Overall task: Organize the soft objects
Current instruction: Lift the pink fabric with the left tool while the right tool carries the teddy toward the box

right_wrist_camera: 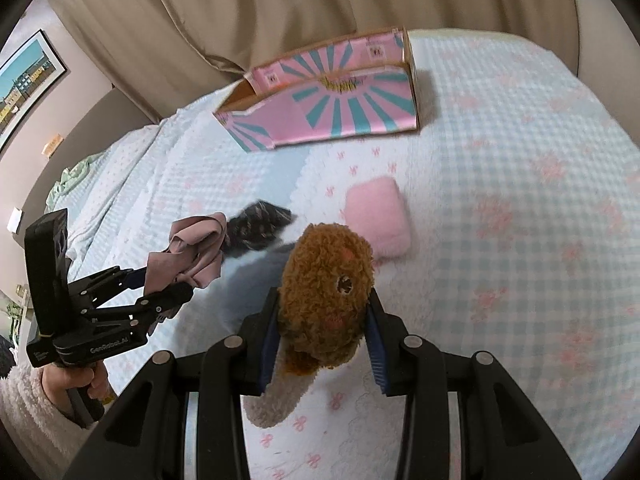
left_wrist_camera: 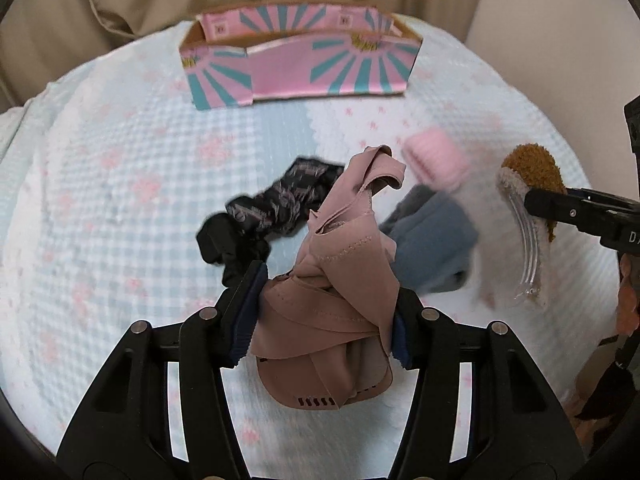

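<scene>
So both claws are loaded up over the bed [left_wrist_camera: 120,184]. The left claw [left_wrist_camera: 326,316] is clamped on a crumpled dusty-pink garment [left_wrist_camera: 340,280], bunched lengthwise straight away from the camera, a strap end flopping toward the pink-and-teal box [left_wrist_camera: 300,68] at the far edge of the bed. Its lower part hangs below the pads, so the shape is hard to read.

The right claw [right_wrist_camera: 324,320] is squeezed shut on a brown fuzzy slipper [right_wrist_camera: 326,276], toe end pointing forward and up at the lens, cream lining trailing back under the claw. The left view shows that slipper [left_wrist_camera: 528,188] from the side, with a clear plastic piece along its sole that the right camera doesn't show.

Still lying on the bed: a black patterned garment [left_wrist_camera: 276,204], a grey-blue cloth [left_wrist_camera: 432,240] (blurred, partly behind the pink one) and a pink fluffy item [left_wrist_camera: 436,160]. Only the right view catches the person's hand [right_wrist_camera: 80,380] in a fluffy white sleeve [right_wrist_camera: 28,412], plus a framed picture [right_wrist_camera: 28,76].
</scene>
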Action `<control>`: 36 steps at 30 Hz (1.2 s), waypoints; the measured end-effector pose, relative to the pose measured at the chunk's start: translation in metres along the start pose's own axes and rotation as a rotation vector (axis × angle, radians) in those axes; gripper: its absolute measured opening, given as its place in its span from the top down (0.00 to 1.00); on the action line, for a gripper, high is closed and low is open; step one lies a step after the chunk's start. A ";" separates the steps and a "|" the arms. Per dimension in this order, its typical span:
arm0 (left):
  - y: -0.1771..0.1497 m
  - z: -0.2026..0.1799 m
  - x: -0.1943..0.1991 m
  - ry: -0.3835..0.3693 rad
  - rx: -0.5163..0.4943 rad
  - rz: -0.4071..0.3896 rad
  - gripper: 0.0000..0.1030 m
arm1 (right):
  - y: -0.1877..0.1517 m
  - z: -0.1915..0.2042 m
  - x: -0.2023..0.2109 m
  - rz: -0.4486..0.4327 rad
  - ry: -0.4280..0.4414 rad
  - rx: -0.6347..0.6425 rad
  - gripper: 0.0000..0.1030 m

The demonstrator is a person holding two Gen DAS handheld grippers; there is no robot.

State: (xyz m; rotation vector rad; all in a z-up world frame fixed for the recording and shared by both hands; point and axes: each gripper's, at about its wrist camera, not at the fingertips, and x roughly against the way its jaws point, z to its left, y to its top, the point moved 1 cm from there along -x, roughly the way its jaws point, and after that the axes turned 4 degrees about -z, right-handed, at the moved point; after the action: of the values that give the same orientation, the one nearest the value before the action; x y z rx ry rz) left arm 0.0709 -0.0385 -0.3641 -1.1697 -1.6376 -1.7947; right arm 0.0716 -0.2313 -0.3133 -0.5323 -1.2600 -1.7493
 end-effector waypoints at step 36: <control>0.336 0.052 0.054 -0.025 0.086 -0.129 0.51 | 0.305 0.056 0.042 -0.102 -0.138 0.030 0.65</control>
State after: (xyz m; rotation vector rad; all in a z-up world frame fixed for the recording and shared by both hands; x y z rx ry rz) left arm 0.3213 -0.0448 -0.1279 -1.0746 -1.8234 -1.7739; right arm 0.2998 -0.2250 -0.0991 -0.5886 -1.4294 -1.7999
